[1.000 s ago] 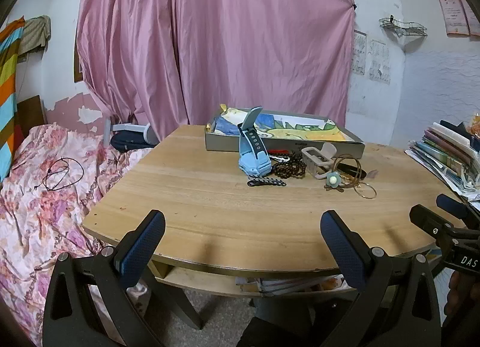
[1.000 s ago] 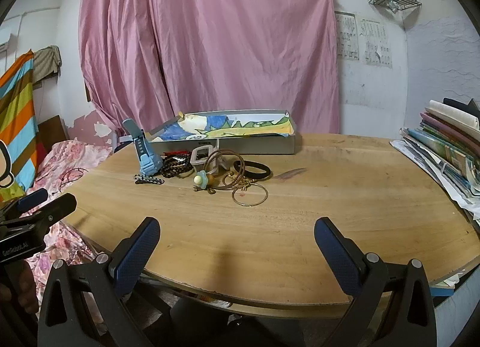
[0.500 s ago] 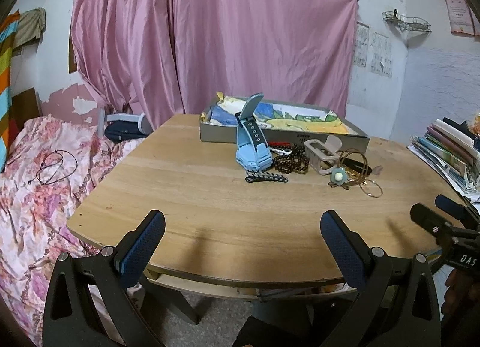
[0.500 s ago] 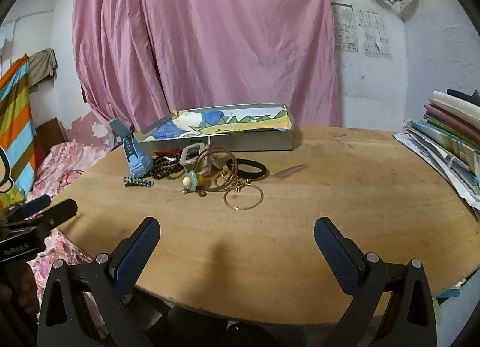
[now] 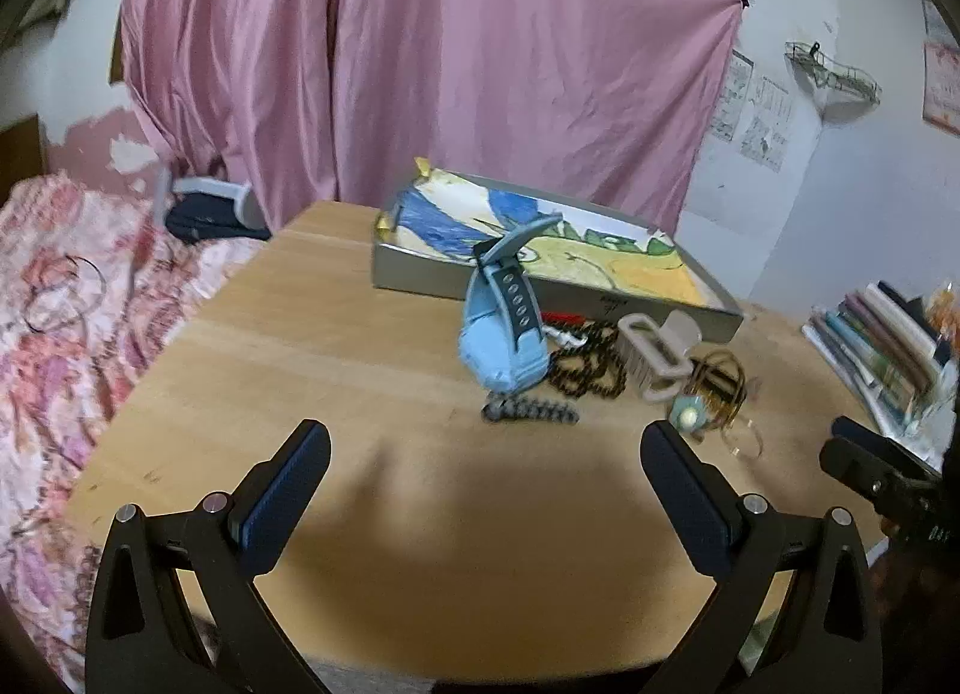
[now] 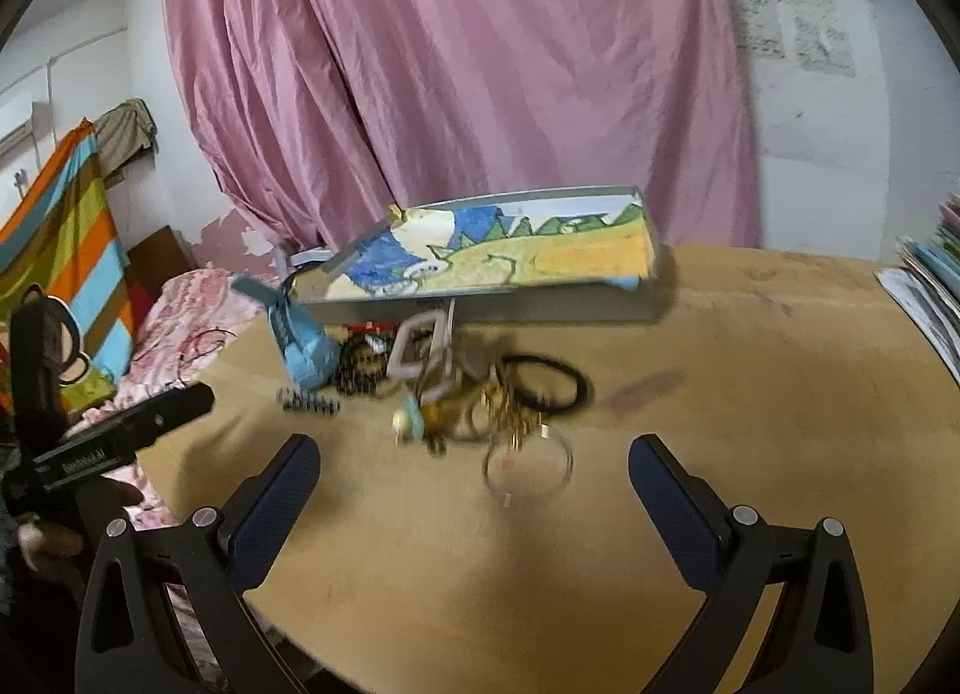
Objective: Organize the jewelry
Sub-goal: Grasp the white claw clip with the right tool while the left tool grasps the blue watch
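Left wrist view shows our left gripper [image 5: 485, 466] hanging over the near part of the wooden table [image 5: 312, 346], its fingers spread wide with nothing between them. Beyond it sits the jewelry, all loose in one cluster: a blue watch [image 5: 503, 334] standing on its case, a dark hair clip [image 5: 529, 412] just in front of it, a string of dark beads [image 5: 585, 361] beside it, a beige claw clip [image 5: 654, 355] and gold bangles [image 5: 717, 388] further right.

From the right wrist view, our right gripper [image 6: 474, 475] is likewise spread wide and empty, low over the table just short of a thin gold ring [image 6: 528, 469] and near a black hair tie [image 6: 549, 382]; that end of the heap is blurred.

The shallow tray [image 5: 420, 280] behind the cluster, lined with a coloured drawing, holds no jewelry that we can see. We judge the sorting has not started: every piece is left to pick up and place.
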`<state>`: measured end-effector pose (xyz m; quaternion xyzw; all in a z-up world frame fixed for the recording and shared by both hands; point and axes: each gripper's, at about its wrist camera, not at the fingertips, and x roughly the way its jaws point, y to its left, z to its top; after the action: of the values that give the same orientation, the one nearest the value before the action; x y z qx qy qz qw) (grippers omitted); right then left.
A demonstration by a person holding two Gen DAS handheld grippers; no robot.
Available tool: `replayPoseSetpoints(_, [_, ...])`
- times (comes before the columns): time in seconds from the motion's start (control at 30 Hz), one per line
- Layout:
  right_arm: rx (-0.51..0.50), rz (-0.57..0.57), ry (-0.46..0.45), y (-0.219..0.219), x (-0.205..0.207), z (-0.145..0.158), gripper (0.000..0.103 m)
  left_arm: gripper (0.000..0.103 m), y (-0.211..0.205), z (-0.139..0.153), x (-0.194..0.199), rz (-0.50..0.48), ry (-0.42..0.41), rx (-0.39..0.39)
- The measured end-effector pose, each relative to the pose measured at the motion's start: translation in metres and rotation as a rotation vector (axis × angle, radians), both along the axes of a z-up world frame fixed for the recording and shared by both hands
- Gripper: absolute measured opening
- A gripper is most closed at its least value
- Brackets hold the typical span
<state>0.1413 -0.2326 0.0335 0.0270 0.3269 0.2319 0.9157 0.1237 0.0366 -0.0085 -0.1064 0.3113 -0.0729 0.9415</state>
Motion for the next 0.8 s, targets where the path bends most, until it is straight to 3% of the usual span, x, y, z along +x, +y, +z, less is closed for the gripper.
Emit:
replayPoseSetpoints(0.13, [0.041, 0.028, 0.092, 0.0, 0.042, 0.004, 0.098, 0.098, 0.005, 0.005, 0.023, 0.009, 0.024, -0.043])
replayPoseSetpoints(0.3, [0.08, 0.056, 0.202, 0.008, 0.081, -0.004, 0.066, 0.085, 0.012, 0.009, 0.048, 0.022, 0.048, -0.087])
replayPoseSetpoints(0.37, [0.075, 0.069, 0.219, 0.012, 0.089, -0.007, 0.061, 0.074, 0.014, 0.009, 0.058, 0.03, 0.065, -0.094])
replayPoseSetpoints(0.53, [0.054, 0.102, 0.231, 0.026, 0.103, -0.012, 0.052, 0.067, 0.012, 0.004, 0.076, 0.045, 0.096, -0.112])
replayPoseSetpoints(0.67, [0.033, 0.118, 0.237, 0.038, 0.114, -0.016, 0.045, 0.05, 0.008, 0.001, 0.087, 0.052, 0.117, -0.106])
replayPoseSetpoints(0.7, [0.028, 0.124, 0.243, 0.04, 0.116, -0.017, 0.041, 0.048, 0.008, 0.0, 0.09, 0.053, 0.125, -0.107])
replayPoseSetpoints(0.77, [0.014, 0.128, 0.255, 0.045, 0.119, -0.021, 0.033, 0.033, 0.008, -0.002, 0.093, 0.046, 0.132, -0.112])
replayPoseSetpoints(0.8, [0.012, 0.13, 0.263, 0.046, 0.121, -0.023, 0.028, 0.03, 0.008, -0.002, 0.094, 0.038, 0.134, -0.115])
